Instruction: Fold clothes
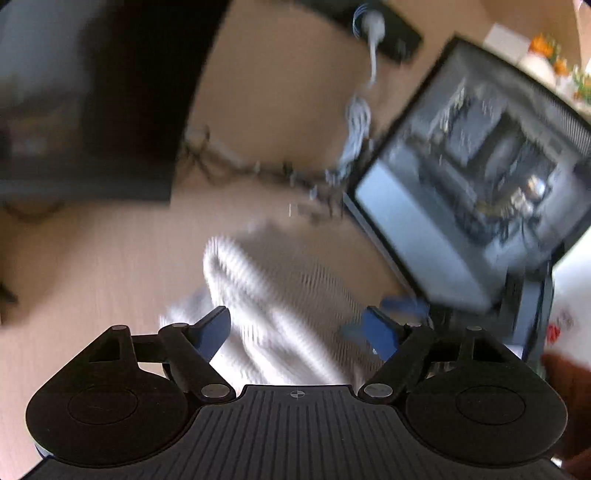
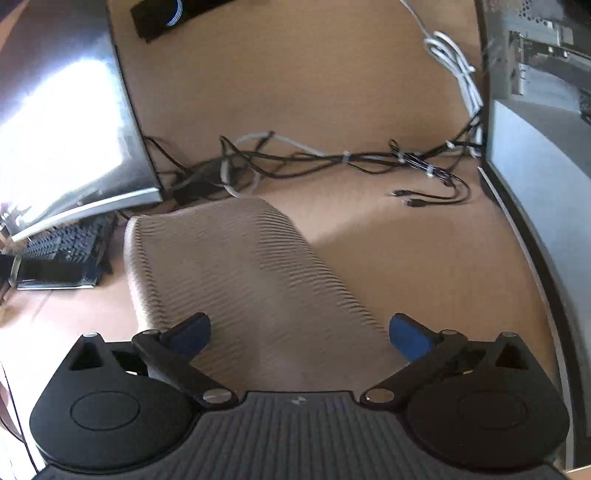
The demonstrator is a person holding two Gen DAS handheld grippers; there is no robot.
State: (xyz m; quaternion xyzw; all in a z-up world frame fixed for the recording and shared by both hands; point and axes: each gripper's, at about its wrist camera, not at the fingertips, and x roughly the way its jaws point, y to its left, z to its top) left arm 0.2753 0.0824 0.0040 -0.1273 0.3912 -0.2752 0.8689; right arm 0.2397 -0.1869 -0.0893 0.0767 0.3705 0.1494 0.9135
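A grey-and-white striped garment [image 2: 236, 273] lies folded on the wooden desk [image 2: 406, 266]. In the right wrist view it fills the middle, and my right gripper [image 2: 300, 332] is open just above its near end, with blue-padded fingertips [image 2: 406, 334] on either side and nothing between them. In the blurred left wrist view the same garment [image 1: 280, 295] lies bunched ahead of my left gripper [image 1: 301, 325], which is open and empty over its near part.
A monitor [image 2: 74, 129] and dark keyboard [image 2: 62, 251] stand to the left. A tangle of black and white cables [image 2: 332, 158] runs across the desk behind the garment. An open computer case [image 1: 480, 177] stands on the right. A black box [image 2: 166, 14] sits far back.
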